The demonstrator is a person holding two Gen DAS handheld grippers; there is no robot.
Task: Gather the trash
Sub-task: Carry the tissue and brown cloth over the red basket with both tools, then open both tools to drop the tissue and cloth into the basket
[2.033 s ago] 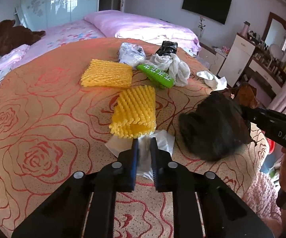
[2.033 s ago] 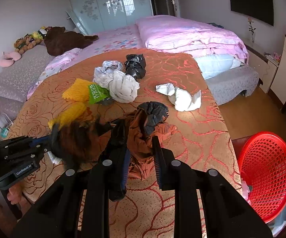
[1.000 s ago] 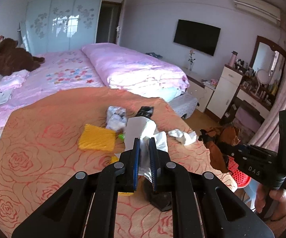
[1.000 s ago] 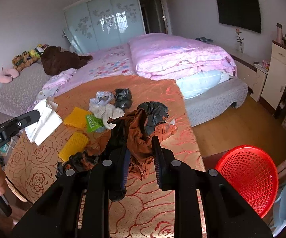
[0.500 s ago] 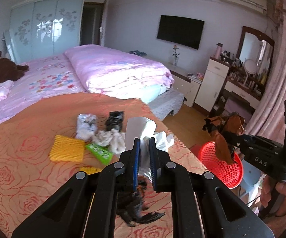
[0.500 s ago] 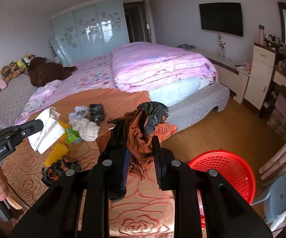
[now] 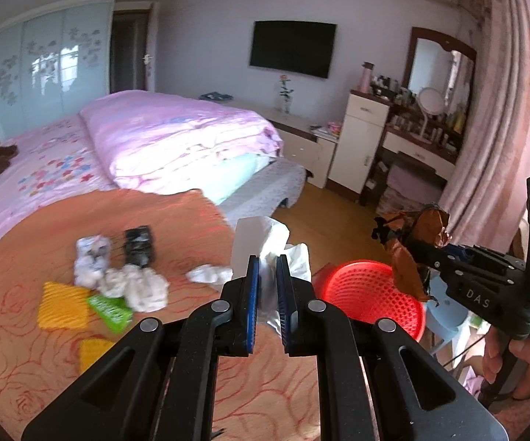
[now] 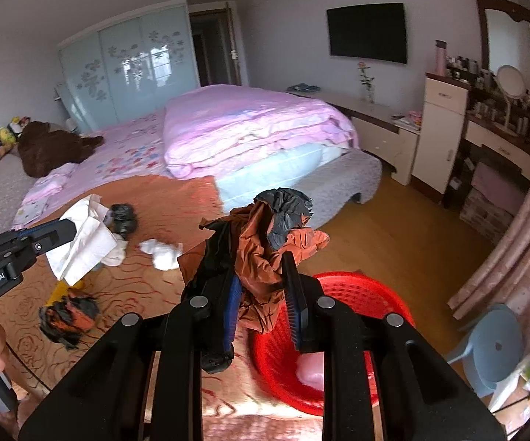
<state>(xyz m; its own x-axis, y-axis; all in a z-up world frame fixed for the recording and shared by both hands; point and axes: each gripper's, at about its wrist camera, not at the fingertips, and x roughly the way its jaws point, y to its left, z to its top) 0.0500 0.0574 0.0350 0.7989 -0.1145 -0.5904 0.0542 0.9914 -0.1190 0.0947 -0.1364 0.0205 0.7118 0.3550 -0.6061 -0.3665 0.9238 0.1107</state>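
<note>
Carry step. Left tongs (image 7: 267,283) pinch white tissue (image 7: 265,237); right tongs (image 8: 263,303) pinch brown-black plastic bags (image 8: 265,246), above red basket (image 8: 338,286). Next, likely: centre both over basket, release.

- Basket (image 8: 371,286) — bright red mesh.
- Tissue (image 7: 265,235): white.
- Crumpled plastic bag (image 8: 265,257): rust brown with a dark grey-black part at its top.
- Cover (image 7: 176,228): orange-tan with red rose outlines.
- Foam nets (image 7: 62,305): yellow.
- Wrapper (image 7: 112,312): green.
- Quilt (image 8: 250,125) — pale pink.
- Stool (image 8: 493,345): light blue.
</note>
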